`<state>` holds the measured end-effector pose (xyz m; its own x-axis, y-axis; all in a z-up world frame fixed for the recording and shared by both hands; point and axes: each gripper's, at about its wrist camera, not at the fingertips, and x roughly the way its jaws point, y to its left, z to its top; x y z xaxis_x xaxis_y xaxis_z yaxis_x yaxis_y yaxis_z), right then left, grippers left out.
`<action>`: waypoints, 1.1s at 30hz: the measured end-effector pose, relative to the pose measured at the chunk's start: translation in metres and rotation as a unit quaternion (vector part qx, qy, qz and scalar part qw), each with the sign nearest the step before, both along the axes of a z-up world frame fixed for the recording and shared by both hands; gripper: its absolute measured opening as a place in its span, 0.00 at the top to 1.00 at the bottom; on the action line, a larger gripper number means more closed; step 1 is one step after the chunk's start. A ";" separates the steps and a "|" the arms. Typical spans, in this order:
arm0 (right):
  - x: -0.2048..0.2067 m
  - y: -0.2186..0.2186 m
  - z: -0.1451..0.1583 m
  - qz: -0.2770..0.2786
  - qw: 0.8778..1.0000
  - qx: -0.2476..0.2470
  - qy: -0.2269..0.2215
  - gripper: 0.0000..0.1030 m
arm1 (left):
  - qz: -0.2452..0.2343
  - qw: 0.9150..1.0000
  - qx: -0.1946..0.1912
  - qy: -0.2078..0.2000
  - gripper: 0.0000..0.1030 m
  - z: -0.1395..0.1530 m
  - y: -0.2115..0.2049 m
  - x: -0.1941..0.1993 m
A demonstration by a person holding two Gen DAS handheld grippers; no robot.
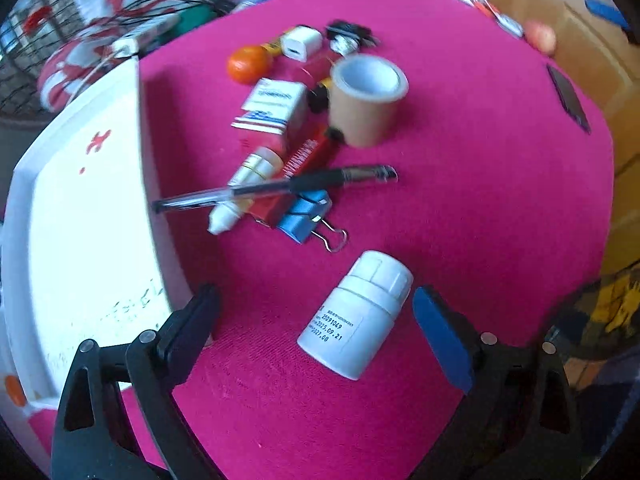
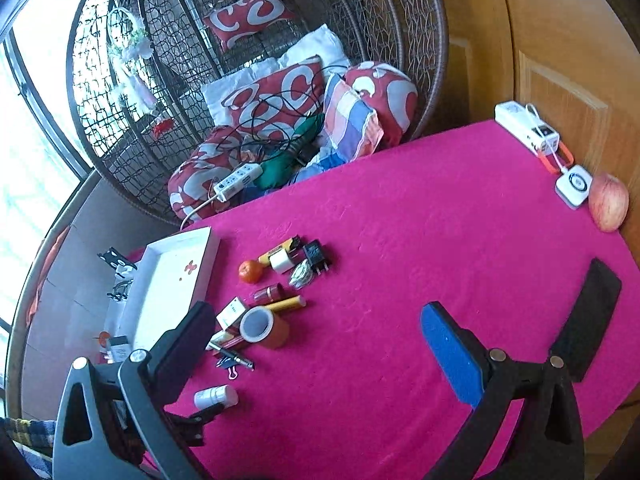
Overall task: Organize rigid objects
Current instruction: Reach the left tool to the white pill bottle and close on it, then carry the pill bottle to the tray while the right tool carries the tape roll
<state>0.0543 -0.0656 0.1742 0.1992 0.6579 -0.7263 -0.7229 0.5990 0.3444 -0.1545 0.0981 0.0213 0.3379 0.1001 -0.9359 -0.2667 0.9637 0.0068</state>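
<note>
The left wrist camera sits close above the pink surface (image 1: 460, 128), tilted steeply down, so the white bottle (image 1: 356, 316) between its hand-held gripper's fingers looms large and the pile with the tape roll (image 1: 366, 100) fills the middle. The right wrist camera stands higher and farther back, aimed more shallowly across the surface (image 2: 420, 220) towards the wicker chair (image 2: 256, 60) and the wooden door (image 2: 560, 48). Both views share the white tray (image 1: 88, 200) (image 2: 168, 280), the same pile, the bottle (image 2: 216, 397) and the apple (image 2: 608, 202).
</note>
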 end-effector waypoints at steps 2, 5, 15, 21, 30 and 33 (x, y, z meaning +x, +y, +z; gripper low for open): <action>-0.002 -0.001 -0.002 -0.003 1.000 -0.005 0.006 0.00 | -0.018 1.000 0.000 0.005 0.09 -0.005 -0.003 0.002; -0.005 -0.002 -0.003 -0.008 1.000 -0.007 0.009 0.00 | -0.039 0.999 -0.003 0.013 0.14 -0.010 -0.006 0.006; -0.010 0.000 -0.002 -0.009 1.000 -0.008 0.012 0.00 | -0.051 0.998 -0.008 0.023 0.19 -0.016 -0.014 0.008; -0.011 0.001 -0.003 -0.002 1.000 -0.010 0.017 0.00 | -0.041 0.999 -0.016 0.021 0.24 -0.015 -0.009 0.008; -0.011 0.011 -0.012 0.010 0.999 -0.016 0.035 0.00 | -0.017 1.000 -0.016 0.021 0.64 -0.010 0.007 -0.004; -0.012 0.019 -0.018 0.017 0.999 -0.029 0.028 0.00 | 0.008 0.999 -0.047 0.008 0.64 -0.003 0.016 -0.008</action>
